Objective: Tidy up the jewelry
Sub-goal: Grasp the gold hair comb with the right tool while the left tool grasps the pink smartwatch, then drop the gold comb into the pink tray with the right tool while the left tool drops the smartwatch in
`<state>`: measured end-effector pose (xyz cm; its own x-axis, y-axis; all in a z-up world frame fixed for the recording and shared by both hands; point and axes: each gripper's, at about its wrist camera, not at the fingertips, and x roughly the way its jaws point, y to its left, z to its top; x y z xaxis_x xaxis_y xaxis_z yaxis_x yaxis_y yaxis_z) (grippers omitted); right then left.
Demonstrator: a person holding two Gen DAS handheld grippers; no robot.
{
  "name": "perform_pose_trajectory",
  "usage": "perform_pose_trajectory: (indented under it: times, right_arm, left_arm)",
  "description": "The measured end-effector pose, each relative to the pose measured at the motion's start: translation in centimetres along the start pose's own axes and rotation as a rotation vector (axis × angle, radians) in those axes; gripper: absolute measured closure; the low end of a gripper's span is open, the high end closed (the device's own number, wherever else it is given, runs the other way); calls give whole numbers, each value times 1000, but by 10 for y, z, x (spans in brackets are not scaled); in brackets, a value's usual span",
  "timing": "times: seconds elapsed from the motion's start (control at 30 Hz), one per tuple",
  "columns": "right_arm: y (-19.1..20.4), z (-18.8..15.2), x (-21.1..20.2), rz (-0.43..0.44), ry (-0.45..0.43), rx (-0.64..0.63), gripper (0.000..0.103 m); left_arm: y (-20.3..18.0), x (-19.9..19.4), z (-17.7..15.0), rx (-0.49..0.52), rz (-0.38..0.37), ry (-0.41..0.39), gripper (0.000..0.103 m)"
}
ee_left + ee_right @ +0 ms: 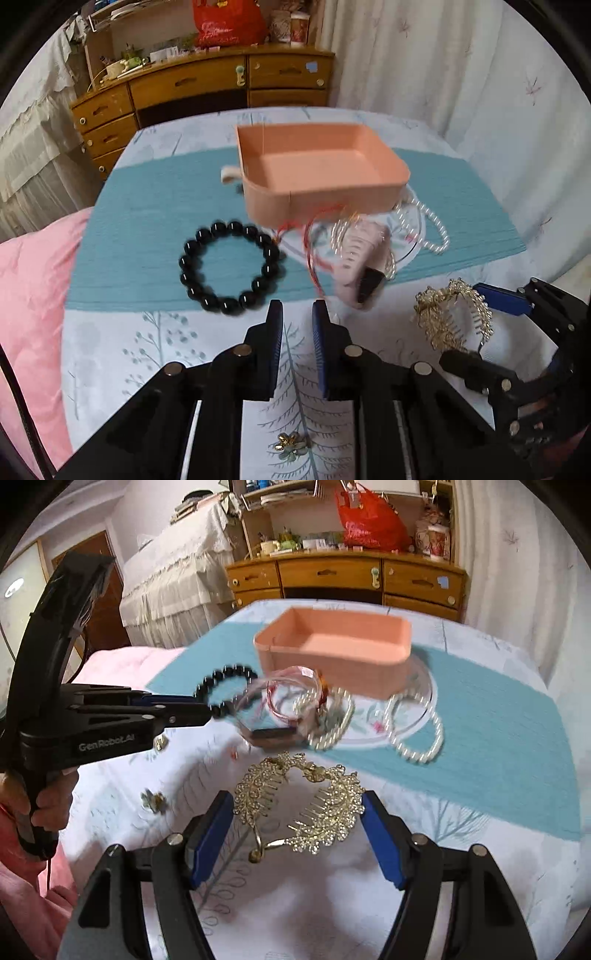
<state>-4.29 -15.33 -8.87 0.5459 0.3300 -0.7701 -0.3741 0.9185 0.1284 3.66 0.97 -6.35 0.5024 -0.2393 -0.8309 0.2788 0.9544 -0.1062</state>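
My right gripper (297,799) is shut on a gold rhinestone hair comb (332,812), one blue pad against each end, and holds it above the bedspread. The left wrist view shows the same comb (450,317) at the right. Jaws narrow, my left gripper (297,310) is shut on a thin red cord (312,258). A blurred pink piece with a black end (364,269) dangles from the cord. In front of the salmon-pink open box (321,173) lie a black bead bracelet (229,266) and pearl bracelets (417,723).
The box stands on a teal mat (147,229) over a pale printed bedspread. A clear glass plate (428,701) lies under the pearls. A small gold flower piece (290,445) sits near me. A pink quilt (33,295) is at the left, a wooden dresser (332,576) behind.
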Motion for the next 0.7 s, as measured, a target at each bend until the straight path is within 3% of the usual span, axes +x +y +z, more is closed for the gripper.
perform_pose_trajectory:
  times: [0.3,0.47,0.53,0.57,0.7]
  right_arm:
    - [-8,46,-30,-23,-118,-4,32]
    - [-17,85,-35,-16,-173,13,32]
    - [-23,97,-34,-11,-182,31,32]
    - [-27,103,-33,-10,-185,44,32]
    - [-40,121,-25,-29,-186,84,32]
  left_arm:
    - [-10,-17,24,63,4,-48,88]
    - [-21,-8,18,112,-41,-40,68]
    - [-23,-2,13,114,-88,-20,34]
    - [-25,2,11,110,-126,-8,29]
    - [-30,16,5,104,-222,32,28]
